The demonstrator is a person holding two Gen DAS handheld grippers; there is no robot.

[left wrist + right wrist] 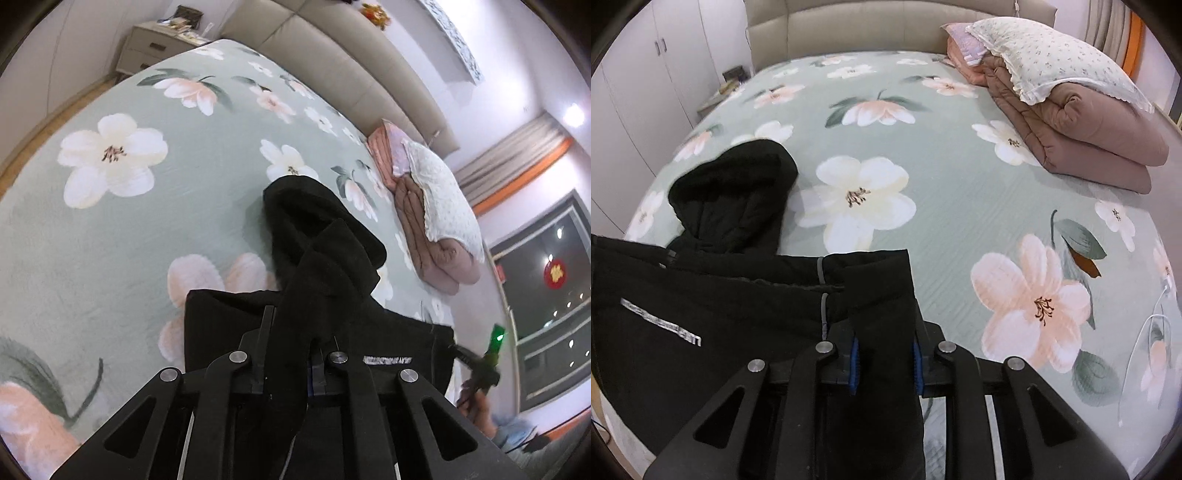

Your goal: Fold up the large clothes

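Note:
A black hooded jacket (713,295) with a grey printed strip lies on the near part of a green floral bed (960,192), its hood (738,192) stretched away from me. My right gripper (884,354) is shut on a fold of the jacket's edge, black cloth bunched between its blue pads. In the left wrist view the same jacket (325,266) rises in a bunched ridge out of my left gripper (291,363), which is shut on the cloth. The other gripper, with a green light (495,338), shows at the right, held by a hand.
A folded brown quilt (1082,136) with a white speckled pillow (1052,55) on top sits at the bed's far right by the beige headboard (886,26). A nightstand (159,46) stands at the far left corner. White wardrobe doors (639,74) line the left wall.

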